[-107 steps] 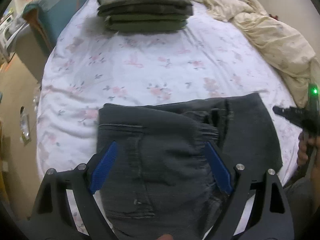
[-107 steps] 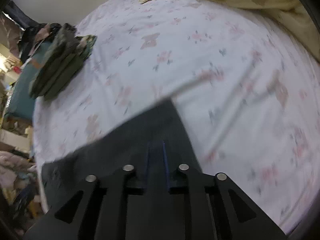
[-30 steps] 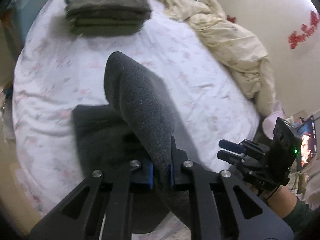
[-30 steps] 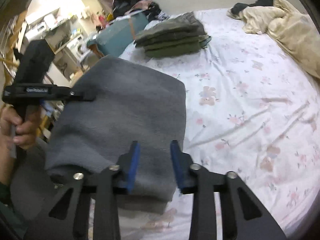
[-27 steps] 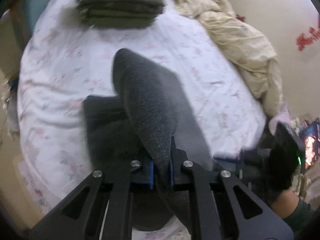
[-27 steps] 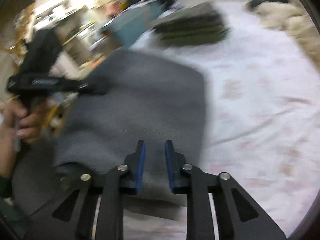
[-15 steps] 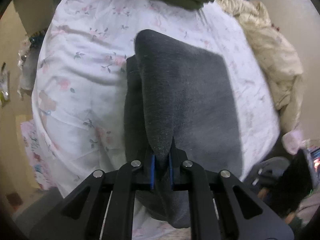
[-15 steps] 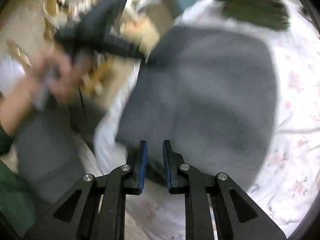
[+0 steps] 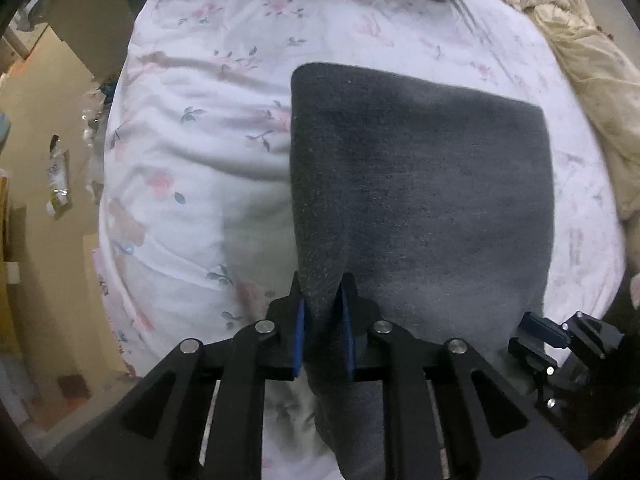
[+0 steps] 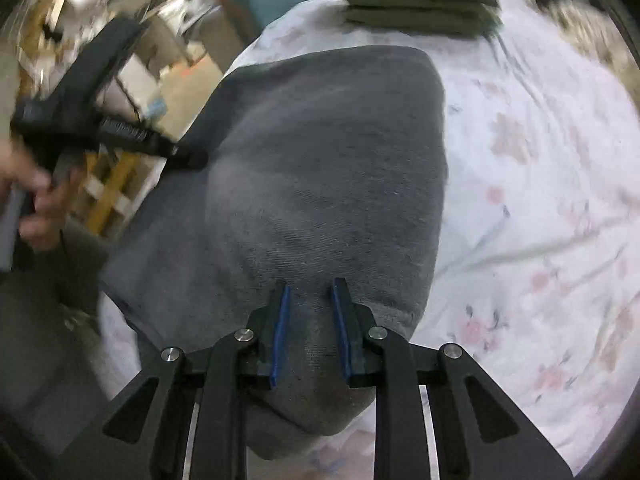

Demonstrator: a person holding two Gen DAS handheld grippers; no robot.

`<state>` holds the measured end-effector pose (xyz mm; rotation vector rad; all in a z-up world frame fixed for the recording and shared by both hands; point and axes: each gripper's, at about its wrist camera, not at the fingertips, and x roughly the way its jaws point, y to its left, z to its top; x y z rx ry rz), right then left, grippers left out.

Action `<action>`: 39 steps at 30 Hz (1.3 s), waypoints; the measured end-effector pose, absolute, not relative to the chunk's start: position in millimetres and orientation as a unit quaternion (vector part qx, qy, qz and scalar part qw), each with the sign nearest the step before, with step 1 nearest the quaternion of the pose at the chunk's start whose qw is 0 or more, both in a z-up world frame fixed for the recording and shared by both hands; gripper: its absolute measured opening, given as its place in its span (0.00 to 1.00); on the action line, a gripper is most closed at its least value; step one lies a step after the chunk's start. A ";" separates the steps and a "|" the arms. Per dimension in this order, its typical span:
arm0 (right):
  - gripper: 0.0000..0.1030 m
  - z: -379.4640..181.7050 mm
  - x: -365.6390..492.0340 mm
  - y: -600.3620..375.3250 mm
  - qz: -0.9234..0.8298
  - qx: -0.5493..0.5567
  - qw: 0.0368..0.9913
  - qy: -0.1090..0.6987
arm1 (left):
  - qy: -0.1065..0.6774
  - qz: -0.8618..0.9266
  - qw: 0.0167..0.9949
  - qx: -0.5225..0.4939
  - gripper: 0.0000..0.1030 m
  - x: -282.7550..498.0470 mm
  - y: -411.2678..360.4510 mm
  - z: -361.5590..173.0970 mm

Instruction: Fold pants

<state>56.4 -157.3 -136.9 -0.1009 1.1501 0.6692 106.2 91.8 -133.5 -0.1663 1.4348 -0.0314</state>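
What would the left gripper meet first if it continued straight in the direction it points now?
The grey pants themselves: the left gripper already has a fold of them between its fingers and points steeply down, so likely the cloth, then the bed beneath.

Left gripper (image 9: 323,336), right gripper (image 10: 311,328): black angular frames, blue pads lining jaws, round silver screws.

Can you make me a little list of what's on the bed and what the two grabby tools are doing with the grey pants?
pants: dark grey pants, folded, lying on the bed
bed: white flowery sheet
left tool: its jaws have just been opening, near left corner of the pants between them
right tool: its jaws have just been opening, near right corner between them
behind: stack of folded green clothes
far right: crumpled beige blanket
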 end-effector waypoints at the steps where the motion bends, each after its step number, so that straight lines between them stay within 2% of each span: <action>1: 0.22 -136.2 59.1 -151.2 0.308 -0.052 0.788 0.531 | 0.653 -0.010 0.755 -0.060 0.19 104.2 87.9 -131.0; 4: 0.24 -135.5 65.4 -155.3 0.312 0.000 0.781 0.541 | 0.625 0.025 0.780 -0.014 0.39 95.8 81.6 -114.3; 5: 0.24 -132.9 67.8 -158.9 0.320 0.024 0.773 0.547 | 0.610 0.033 0.791 -0.022 0.39 93.8 84.2 -107.3; 7: 0.24 -134.0 68.1 -161.5 0.351 0.055 0.752 0.556 | 0.580 0.036 0.813 -0.050 0.39 94.1 89.4 -92.5; 10: 0.25 -142.8 53.0 -140.6 0.366 -0.017 0.741 0.563 | 0.530 -0.013 0.844 -0.080 0.39 96.5 83.2 -74.9; 14: 0.25 -152.5 45.9 -121.2 0.377 -0.029 0.721 0.581 | 0.586 -0.037 0.809 -0.034 0.39 120.0 52.2 -114.3; 16: 0.25 -150.2 48.3 -122.4 0.379 -0.022 0.720 0.581 | 0.609 -0.013 0.793 -0.008 0.32 127.1 49.5 -135.0; 17: 0.25 -147.5 50.1 -126.7 0.382 -0.004 0.716 0.584 | 0.616 -0.002 0.788 -0.003 0.32 130.7 51.3 -138.8; 19: 0.24 -134.3 59.6 -137.8 0.387 0.038 0.720 0.576 | 0.619 0.010 0.785 -0.021 0.31 134.5 57.2 -135.6; 21: 0.24 -109.5 80.5 -152.5 0.353 0.049 0.770 0.530 | 0.617 0.013 0.786 -0.035 0.31 134.2 59.3 -133.0; 24: 0.24 -96.4 123.2 -162.7 0.291 0.070 0.807 0.509 | 0.617 0.011 0.787 -0.021 0.31 134.1 57.6 -138.8; 26: 0.20 -103.3 159.1 -157.3 0.275 0.085 0.809 0.513 | 0.618 0.008 0.785 -0.022 0.31 134.9 58.9 -140.9; 34: 0.18 -177.1 224.0 -125.2 0.170 -0.012 0.801 0.574 | 0.628 0.003 0.778 0.017 0.31 134.2 50.3 -147.3; 36: 0.19 -168.9 228.1 -121.8 0.175 -0.018 0.801 0.572 | 0.629 0.007 0.777 -0.006 0.31 135.7 57.2 -146.9; 39: 0.19 -136.0 220.4 -140.7 0.204 0.027 0.815 0.542 | 0.627 0.011 0.779 -0.027 0.31 135.7 62.2 -142.1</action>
